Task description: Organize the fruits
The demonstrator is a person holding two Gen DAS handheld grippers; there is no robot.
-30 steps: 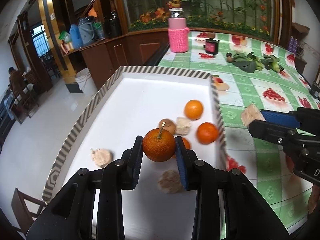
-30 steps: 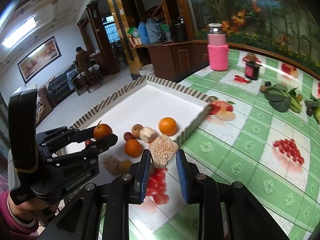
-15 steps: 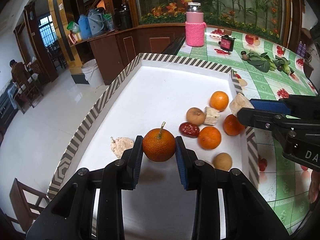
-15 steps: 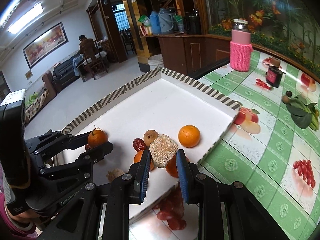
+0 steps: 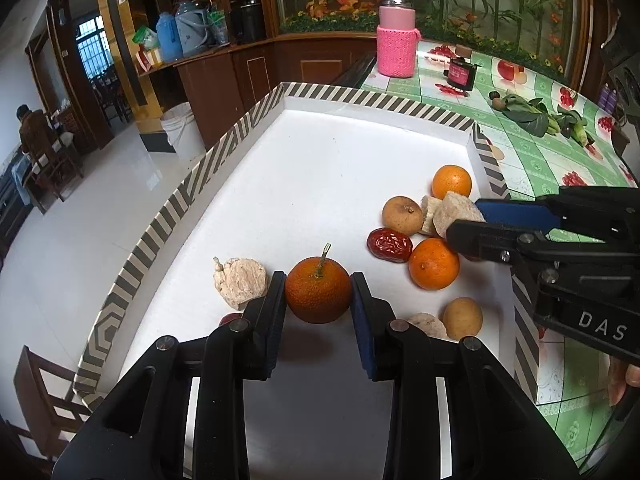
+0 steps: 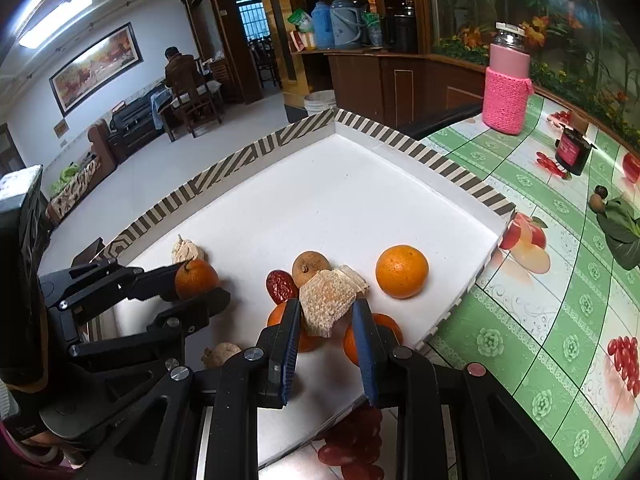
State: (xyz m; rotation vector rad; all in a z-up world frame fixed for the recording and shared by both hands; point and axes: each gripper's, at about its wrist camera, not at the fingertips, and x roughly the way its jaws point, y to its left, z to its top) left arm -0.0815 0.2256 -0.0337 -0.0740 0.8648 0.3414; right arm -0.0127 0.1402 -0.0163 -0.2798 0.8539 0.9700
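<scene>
My left gripper [image 5: 318,296] is shut on an orange with a stem [image 5: 318,294], held low over the white tray [image 5: 320,160] near its front. The orange also shows in the right wrist view [image 6: 196,278]. My right gripper [image 6: 326,316] is shut on a beige crumbly chunk [image 6: 326,300], held above the fruit pile; it also shows in the left wrist view [image 5: 454,210]. In the tray lie other oranges [image 5: 434,263] [image 5: 452,181], a red date [image 5: 389,245], brown round fruits [image 5: 402,215] [image 5: 463,319] and another beige chunk [image 5: 240,282].
The tray has a striped rim [image 5: 180,200] and sits on a green fruit-print tablecloth [image 6: 560,300]. A pink-sleeved jar [image 5: 396,48], a small dark jar [image 5: 460,72] and leafy greens [image 5: 528,114] stand further back. The table's left edge drops to the floor.
Both grippers have moved further over the tray. The right gripper with its chunk has come from beyond the tray's rim to above the fruit pile. The left gripper still holds the stemmed orange.
</scene>
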